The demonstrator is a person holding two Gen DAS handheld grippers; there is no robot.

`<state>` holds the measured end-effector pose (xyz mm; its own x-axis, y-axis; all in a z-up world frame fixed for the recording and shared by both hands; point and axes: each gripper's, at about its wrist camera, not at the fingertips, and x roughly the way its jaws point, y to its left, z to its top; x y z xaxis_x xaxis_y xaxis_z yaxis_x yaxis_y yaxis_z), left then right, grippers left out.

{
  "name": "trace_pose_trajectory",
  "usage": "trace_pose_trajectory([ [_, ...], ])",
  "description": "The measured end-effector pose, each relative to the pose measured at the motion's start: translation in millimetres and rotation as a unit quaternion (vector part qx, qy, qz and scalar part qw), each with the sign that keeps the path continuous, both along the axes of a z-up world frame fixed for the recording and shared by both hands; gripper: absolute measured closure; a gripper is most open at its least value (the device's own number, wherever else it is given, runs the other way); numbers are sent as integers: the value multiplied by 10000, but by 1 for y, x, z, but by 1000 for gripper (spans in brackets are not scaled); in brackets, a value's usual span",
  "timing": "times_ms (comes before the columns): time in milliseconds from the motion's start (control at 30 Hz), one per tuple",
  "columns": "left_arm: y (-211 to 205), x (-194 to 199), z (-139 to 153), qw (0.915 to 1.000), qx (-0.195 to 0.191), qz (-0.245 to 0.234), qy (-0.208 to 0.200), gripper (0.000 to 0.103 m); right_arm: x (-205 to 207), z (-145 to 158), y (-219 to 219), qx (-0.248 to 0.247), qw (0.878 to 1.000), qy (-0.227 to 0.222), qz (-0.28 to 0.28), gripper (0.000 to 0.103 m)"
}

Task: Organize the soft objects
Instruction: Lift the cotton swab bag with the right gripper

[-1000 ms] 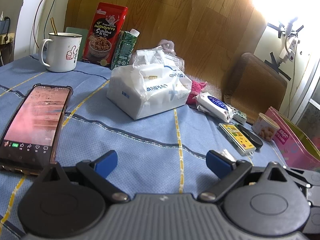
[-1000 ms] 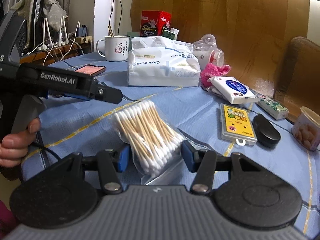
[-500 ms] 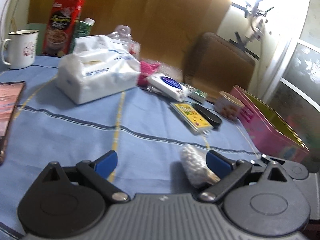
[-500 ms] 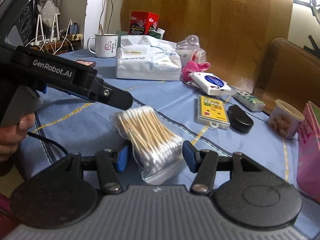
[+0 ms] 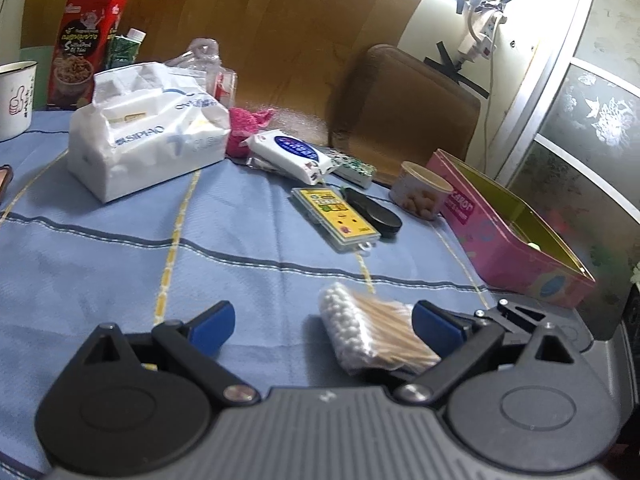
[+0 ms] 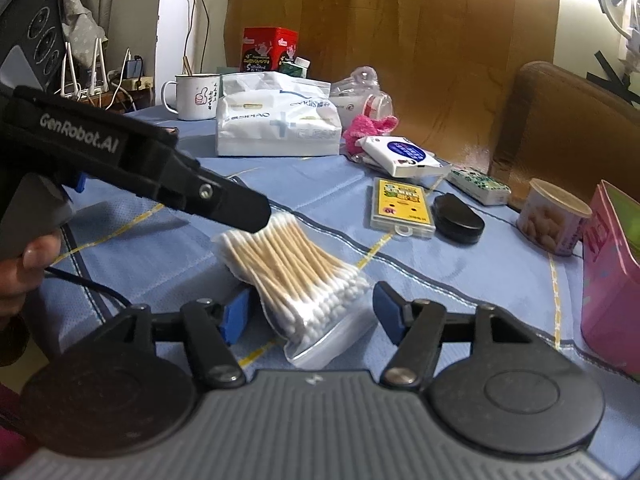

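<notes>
A clear bag of cotton swabs [image 6: 296, 276] rests on the blue tablecloth [image 6: 320, 184] between the fingers of my right gripper [image 6: 310, 312]. Its jaws are opening; the right pad stands clear of the bag and the left pad sits beside it. My left gripper [image 5: 324, 322] is open wide, and the same swab bag [image 5: 368, 332] lies between its fingers, close to the right one. In the right wrist view the left gripper's black finger [image 6: 224, 204] reaches the bag's far end. Farther back lie a white tissue pack [image 5: 148, 132], a pink fluffy cloth [image 5: 244, 128] and a wet-wipe pack [image 5: 292, 152].
An open pink tin [image 5: 512, 240] stands at the right edge of the table, with a snack cup [image 5: 420, 196], a black oval case [image 5: 372, 212] and a yellow flat case [image 5: 336, 216] beside it. A mug [image 5: 14, 96] and a red box [image 5: 84, 44] stand at the back left. A brown chair [image 5: 400, 100] is behind.
The left gripper swung right across the table until the swab bag came between its open fingers. The right gripper's jaws widened off the bag.
</notes>
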<state>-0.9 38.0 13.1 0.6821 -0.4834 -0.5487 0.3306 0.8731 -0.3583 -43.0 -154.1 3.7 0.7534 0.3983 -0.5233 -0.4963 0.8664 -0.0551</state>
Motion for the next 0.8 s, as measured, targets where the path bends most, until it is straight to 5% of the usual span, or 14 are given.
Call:
trace_pose_trajectory([
  [800, -27, 1, 0, 9993, 156, -310, 119, 5, -10, -3, -27, 285, 9991, 119, -283, 31],
])
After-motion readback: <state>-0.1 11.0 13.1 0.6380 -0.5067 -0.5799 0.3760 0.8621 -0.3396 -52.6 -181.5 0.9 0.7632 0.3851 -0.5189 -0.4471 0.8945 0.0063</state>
